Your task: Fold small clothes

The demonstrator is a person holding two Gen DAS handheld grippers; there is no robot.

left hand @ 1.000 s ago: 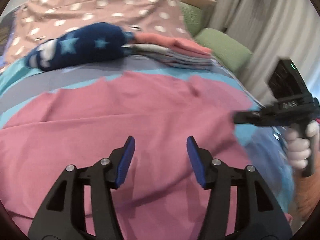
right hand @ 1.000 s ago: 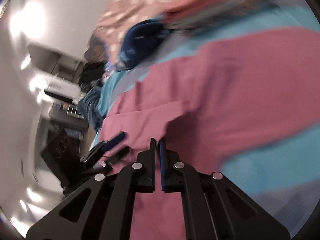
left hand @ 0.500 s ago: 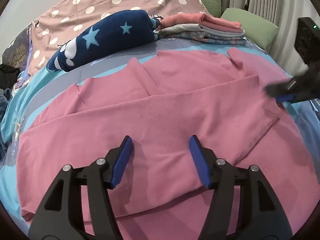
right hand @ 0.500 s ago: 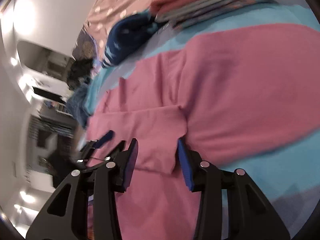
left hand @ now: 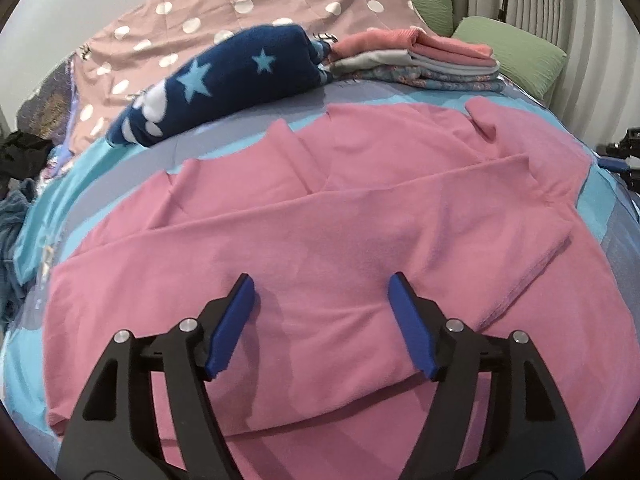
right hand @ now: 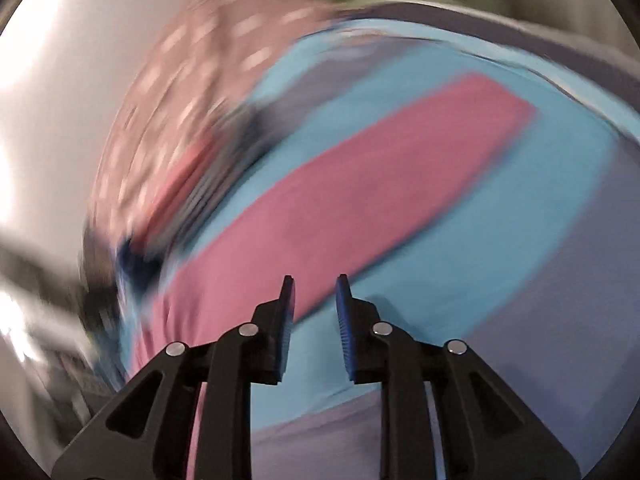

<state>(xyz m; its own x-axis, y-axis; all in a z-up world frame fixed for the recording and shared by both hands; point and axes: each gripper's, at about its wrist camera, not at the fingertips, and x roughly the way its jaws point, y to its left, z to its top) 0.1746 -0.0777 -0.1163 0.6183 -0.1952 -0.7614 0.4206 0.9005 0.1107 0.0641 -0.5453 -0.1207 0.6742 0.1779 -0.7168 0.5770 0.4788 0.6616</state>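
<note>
Garment (left hand: 320,208) pink, spread under wide left tongs (left hand: 320,320); right tongs (right hand: 314,320) parted beside it

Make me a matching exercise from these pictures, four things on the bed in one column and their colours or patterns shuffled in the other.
Things:
1. garment spread in front
2. rolled blanket
3. pillow by the curtain
4. big cushion at the back

Looks:
A. green
B. dusty pink with white dots
C. plain pink
D. navy with light blue stars

Pairs: 1-C, 2-D, 3-A, 4-B
</note>
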